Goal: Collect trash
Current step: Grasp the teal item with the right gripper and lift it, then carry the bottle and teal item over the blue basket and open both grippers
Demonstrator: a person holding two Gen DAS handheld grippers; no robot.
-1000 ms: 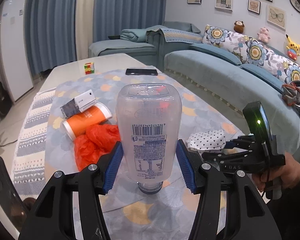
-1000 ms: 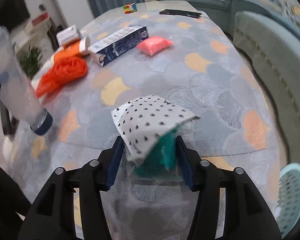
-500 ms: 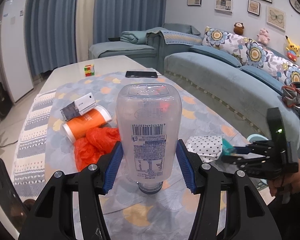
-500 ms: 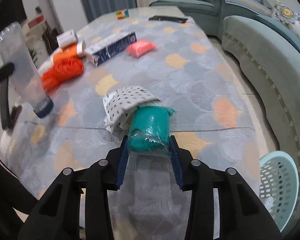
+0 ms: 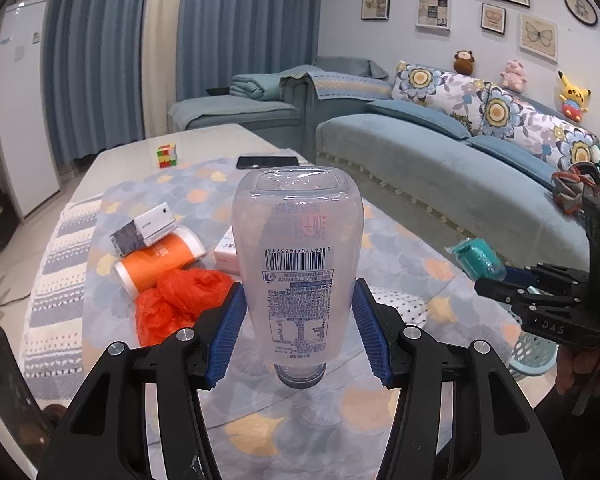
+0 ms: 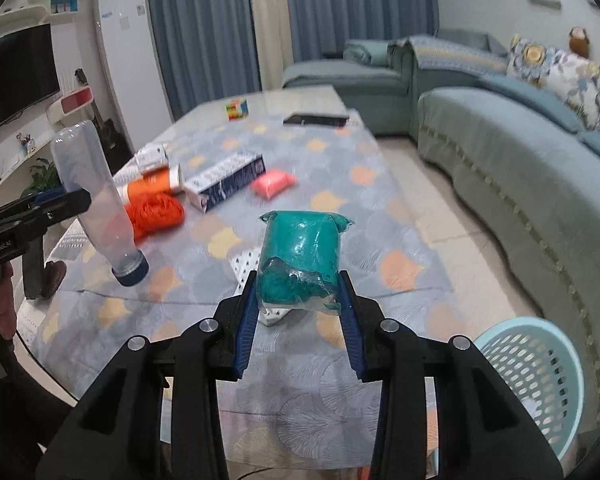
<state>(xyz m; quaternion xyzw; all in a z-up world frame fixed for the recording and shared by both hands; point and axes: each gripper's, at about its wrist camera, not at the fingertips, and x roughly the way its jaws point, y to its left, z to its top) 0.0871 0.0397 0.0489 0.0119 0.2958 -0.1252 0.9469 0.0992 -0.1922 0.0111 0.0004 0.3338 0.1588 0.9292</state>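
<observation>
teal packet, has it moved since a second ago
Yes. The right gripper has lifted the teal packet up off the polka-dot paper, which stays on the table.

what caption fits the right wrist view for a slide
Right tongs grip a teal plastic-wrapped packet above the patterned table, pale blue mesh basket below right.

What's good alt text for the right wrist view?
The right tool grips a teal plastic-wrapped packet above a patterned table. A light blue basket stands on the floor at lower right; at left, the left tool holds a clear bottle cap-down.
</observation>
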